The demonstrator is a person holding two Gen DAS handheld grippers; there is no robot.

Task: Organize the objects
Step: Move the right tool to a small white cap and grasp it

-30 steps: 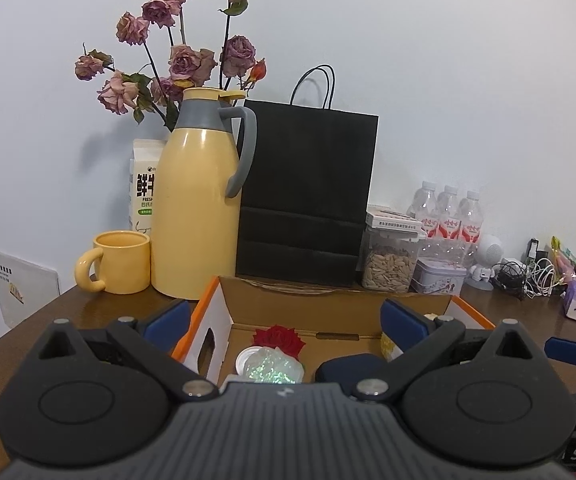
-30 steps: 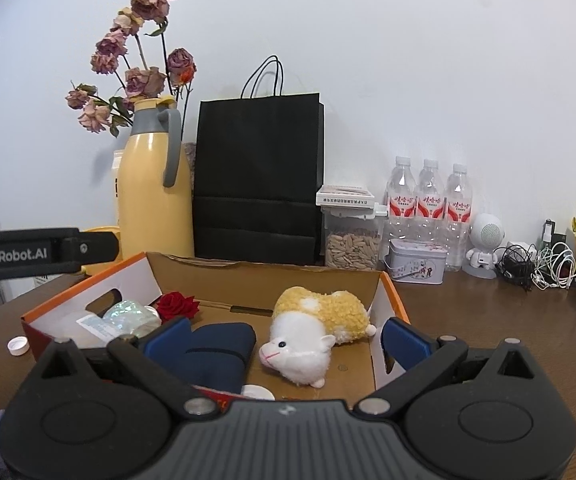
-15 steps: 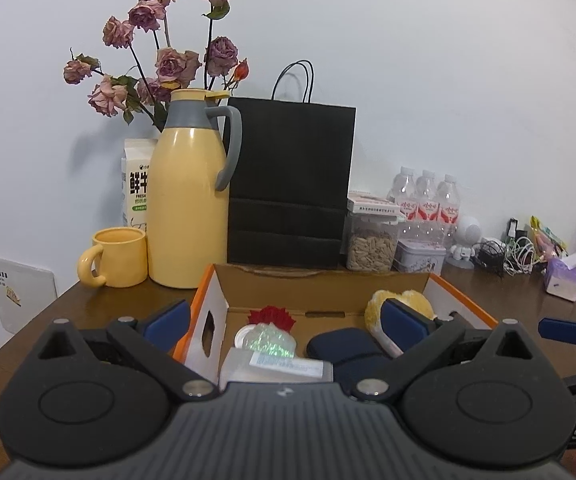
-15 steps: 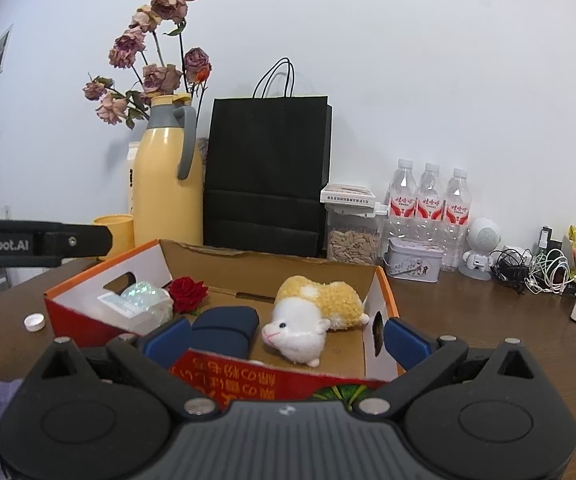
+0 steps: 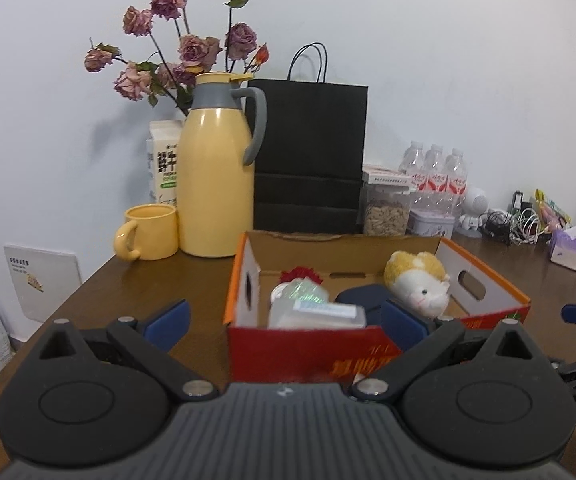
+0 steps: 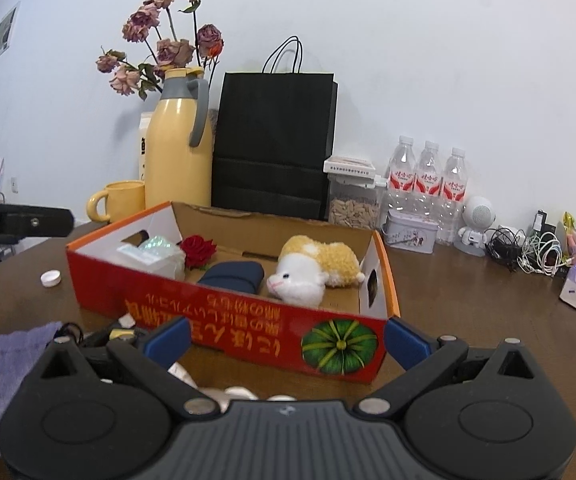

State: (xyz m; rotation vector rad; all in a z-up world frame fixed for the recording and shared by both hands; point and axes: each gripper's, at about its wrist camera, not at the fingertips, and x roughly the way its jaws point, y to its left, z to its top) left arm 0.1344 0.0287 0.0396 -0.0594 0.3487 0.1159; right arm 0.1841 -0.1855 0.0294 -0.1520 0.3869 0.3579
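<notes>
Both grippers have pulled back from the cardboard box [image 6: 224, 312] since a second ago; its red front wall now shows in full.

Left gripper [image 5: 284, 322] is spread, nothing between its fingers; right gripper [image 6: 286, 340] is likewise spread and empty, hovering before the box front. Box sits on the tabletop [image 6: 467, 304]. Inside: plush toy [image 6: 315, 268] at right, dark blue pouch [image 6: 234, 276] in the middle, red rose [image 6: 198, 250] behind it, clear plastic packet [image 6: 150, 256] at left. Bottle cap [image 6: 50, 279] lies on the tabletop left of the box; purple cloth bag [image 6: 16, 354] near the right gripper's left finger. Yellow jug [image 5: 216, 184], mug [image 5: 148, 232] and black paper bag [image 5: 307, 156] stand behind the box.
</notes>
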